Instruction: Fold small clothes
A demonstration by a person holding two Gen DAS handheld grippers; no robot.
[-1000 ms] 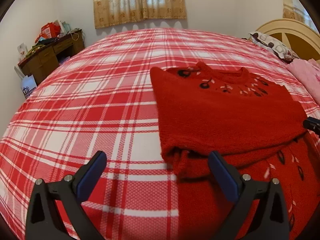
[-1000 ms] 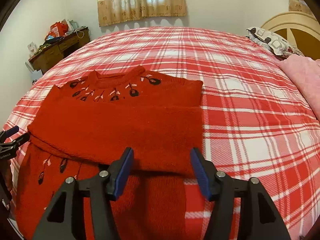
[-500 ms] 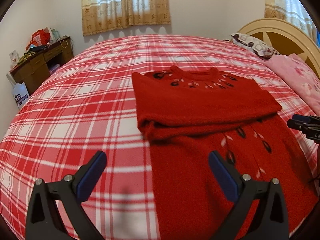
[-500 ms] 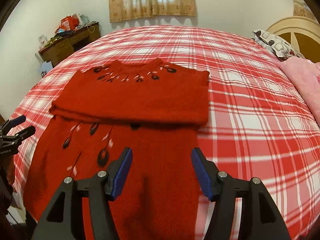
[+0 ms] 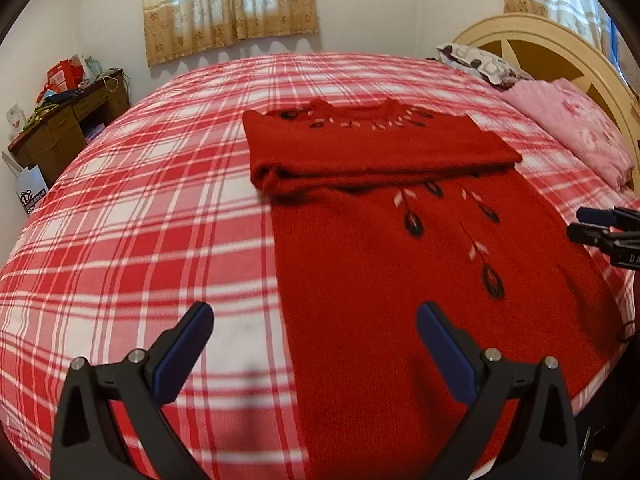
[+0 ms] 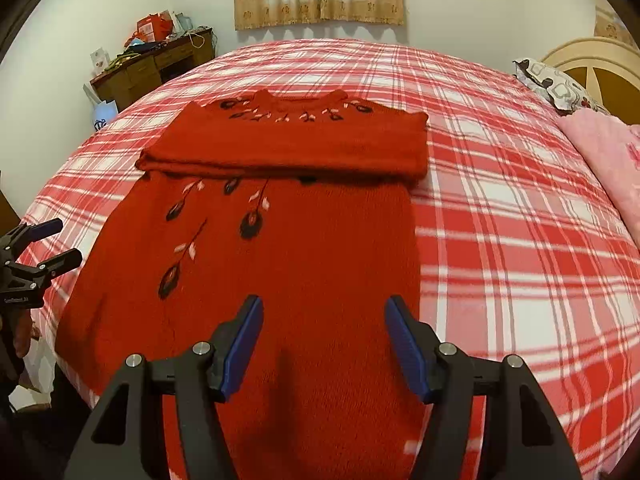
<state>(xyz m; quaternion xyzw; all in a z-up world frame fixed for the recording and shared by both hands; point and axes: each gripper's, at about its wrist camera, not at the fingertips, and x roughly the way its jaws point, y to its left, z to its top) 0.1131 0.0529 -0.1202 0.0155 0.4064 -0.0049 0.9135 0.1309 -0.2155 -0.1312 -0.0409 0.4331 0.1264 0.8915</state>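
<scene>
A red knitted sweater [image 5: 380,280] [image 6: 320,248] with black and white leaf embroidery lies flat on the red plaid bed [image 5: 140,220] [image 6: 520,240], collar at the far end. Its folded upper part [image 5: 360,152] [image 6: 288,148] forms a thick band across the chest. My left gripper [image 5: 314,316] hovers open over the sweater's lower left edge with nothing between its fingers; the right wrist view shows this left gripper [image 6: 40,248] at the left border. Above the lower body hangs my right gripper [image 6: 324,308], open and holding nothing. The right gripper [image 5: 600,228] also shows at the right border of the left wrist view.
A pink blanket [image 5: 580,136] [image 6: 608,152] and a patterned pillow [image 5: 480,64] [image 6: 552,84] lie by the cream headboard [image 5: 560,52] on the right. A cluttered wooden desk [image 5: 68,120] [image 6: 152,68] stands against the far left wall. The sweater's hem reaches the near bed edge.
Both grippers have drawn back from the folded band toward the sweater's near hem, so more of the lower body shows. Both stayed open with nothing in them.
</scene>
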